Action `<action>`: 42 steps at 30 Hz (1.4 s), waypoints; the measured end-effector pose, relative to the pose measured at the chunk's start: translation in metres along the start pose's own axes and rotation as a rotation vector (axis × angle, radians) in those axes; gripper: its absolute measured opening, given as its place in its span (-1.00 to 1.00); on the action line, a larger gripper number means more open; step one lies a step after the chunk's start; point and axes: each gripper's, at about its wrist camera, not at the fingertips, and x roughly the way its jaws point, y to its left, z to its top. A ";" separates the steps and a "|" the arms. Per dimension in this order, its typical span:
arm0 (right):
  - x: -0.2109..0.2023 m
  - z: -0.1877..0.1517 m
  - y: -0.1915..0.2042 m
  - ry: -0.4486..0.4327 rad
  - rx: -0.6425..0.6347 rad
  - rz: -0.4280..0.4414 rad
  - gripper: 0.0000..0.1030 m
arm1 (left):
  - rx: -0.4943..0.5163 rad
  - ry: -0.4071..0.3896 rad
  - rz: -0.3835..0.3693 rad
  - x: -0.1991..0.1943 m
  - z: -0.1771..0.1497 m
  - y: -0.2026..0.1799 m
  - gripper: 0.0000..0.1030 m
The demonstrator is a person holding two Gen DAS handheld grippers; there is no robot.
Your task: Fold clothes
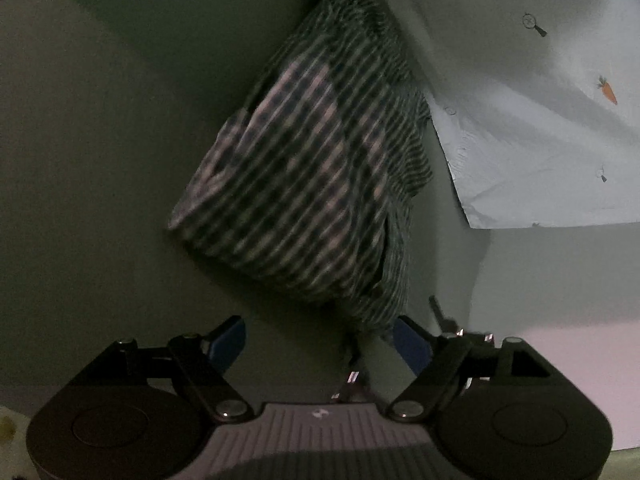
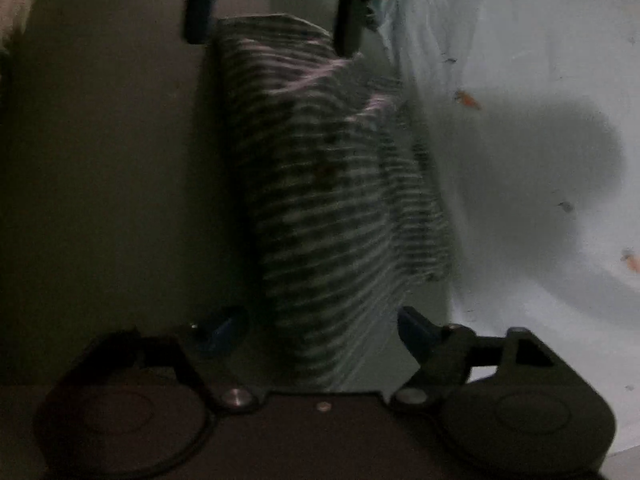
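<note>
A folded garment with dark and white stripes [image 1: 312, 168] lies on a dull green surface [image 1: 100, 160]. In the left wrist view its lower corner reaches down toward my left gripper [image 1: 320, 340], which is open, its blue pads [image 1: 228, 344] clear of the cloth. The right wrist view shows the same striped garment [image 2: 328, 184] running lengthwise away from me. My right gripper [image 2: 318, 332] straddles its near end, open, with both pads apart from the fabric. At the far end the left gripper [image 2: 272, 36] hangs over the garment with its fingers spread.
A pale blue cloth printed with small carrots [image 1: 540, 120] lies right of the striped garment and touches its edge; in the right wrist view this cloth [image 2: 520, 80] carries a dark shadow. The scene is dim and partly blurred.
</note>
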 end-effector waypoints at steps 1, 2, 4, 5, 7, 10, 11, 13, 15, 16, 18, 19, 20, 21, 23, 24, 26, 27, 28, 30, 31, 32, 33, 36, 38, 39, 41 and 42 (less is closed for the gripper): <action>0.006 0.002 -0.002 0.017 -0.003 -0.024 0.35 | -0.007 0.000 -0.002 0.001 -0.001 0.002 0.59; 0.011 0.004 -0.004 0.030 -0.002 -0.032 0.34 | -0.014 0.001 -0.011 0.002 -0.001 0.004 0.60; 0.019 0.010 -0.013 0.048 0.012 -0.032 0.11 | -0.038 0.002 -0.033 0.006 -0.001 0.007 0.60; 0.021 0.014 -0.019 0.047 0.034 -0.030 -0.10 | -0.049 0.000 -0.043 0.008 -0.001 0.009 0.61; 0.020 0.022 -0.037 0.038 0.110 -0.057 -0.15 | -0.068 -0.006 -0.068 0.010 0.002 0.012 0.67; 0.018 0.032 -0.068 0.032 0.246 -0.104 -0.15 | -0.132 -0.024 -0.133 0.016 0.007 0.020 0.75; 0.018 0.034 -0.078 0.031 0.279 -0.113 -0.15 | -0.165 -0.033 -0.159 0.018 0.009 0.024 0.76; 0.021 0.036 -0.093 0.032 0.321 -0.123 -0.15 | -0.243 -0.061 -0.237 0.023 0.013 0.032 0.78; 0.023 0.038 -0.101 0.033 0.334 -0.122 -0.14 | -0.315 -0.092 -0.311 0.027 0.019 0.040 0.82; 0.024 0.038 -0.103 0.032 0.336 -0.117 -0.14 | -0.350 -0.115 -0.337 0.029 0.022 0.043 0.82; 0.025 0.039 -0.100 0.028 0.326 -0.101 -0.14 | -0.408 -0.156 -0.371 0.032 0.030 0.048 0.82; 0.026 0.039 -0.097 0.026 0.317 -0.093 -0.14 | -0.434 -0.172 -0.385 0.033 0.034 0.050 0.81; 0.023 0.036 -0.095 0.026 0.305 -0.089 -0.14 | -0.466 -0.178 -0.396 0.036 0.037 0.052 0.79; 0.020 0.032 -0.092 0.025 0.294 -0.084 -0.14 | -0.502 -0.180 -0.406 0.040 0.039 0.055 0.79; 0.018 0.031 -0.085 0.021 0.278 -0.069 -0.10 | -0.569 -0.176 -0.429 0.044 0.041 0.061 0.68; 0.017 0.030 -0.081 0.016 0.275 -0.056 -0.08 | -0.586 -0.171 -0.428 0.047 0.041 0.063 0.63; 0.016 0.028 -0.072 0.012 0.253 -0.035 0.08 | -0.621 -0.161 -0.428 0.051 0.040 0.067 0.51; 0.015 0.027 -0.065 0.004 0.224 -0.022 0.15 | -0.625 -0.156 -0.424 0.056 0.040 0.065 0.49; 0.014 0.026 -0.055 -0.011 0.169 -0.019 0.31 | -0.624 -0.149 -0.418 0.057 0.041 0.064 0.45; 0.013 0.024 -0.034 -0.040 0.059 -0.030 0.47 | -0.628 -0.142 -0.418 0.057 0.041 0.065 0.40; 0.012 0.023 -0.021 -0.056 -0.001 -0.051 0.51 | -0.628 -0.137 -0.417 0.057 0.041 0.065 0.39; 0.014 0.021 -0.011 -0.064 -0.038 -0.069 0.55 | -0.622 -0.132 -0.410 0.058 0.042 0.065 0.35; 0.018 0.019 -0.001 -0.063 -0.068 -0.082 0.57 | -0.616 -0.128 -0.401 0.059 0.042 0.064 0.32; 0.036 0.014 0.012 -0.026 -0.076 -0.108 0.59 | -0.618 -0.118 -0.382 0.060 0.042 0.061 0.17; 0.044 0.013 0.000 0.034 0.039 -0.068 0.68 | -0.635 -0.127 -0.370 0.061 0.043 0.062 -0.14; 0.049 0.012 -0.008 0.071 0.107 -0.042 0.67 | -0.642 -0.132 -0.363 0.062 0.043 0.062 -0.25; 0.051 0.009 -0.013 0.067 0.115 0.028 0.23 | -0.648 -0.141 -0.344 0.061 0.043 0.060 -0.55; 0.052 0.008 -0.014 0.063 0.092 0.071 -0.25 | -0.633 -0.146 -0.331 0.058 0.042 0.057 -0.59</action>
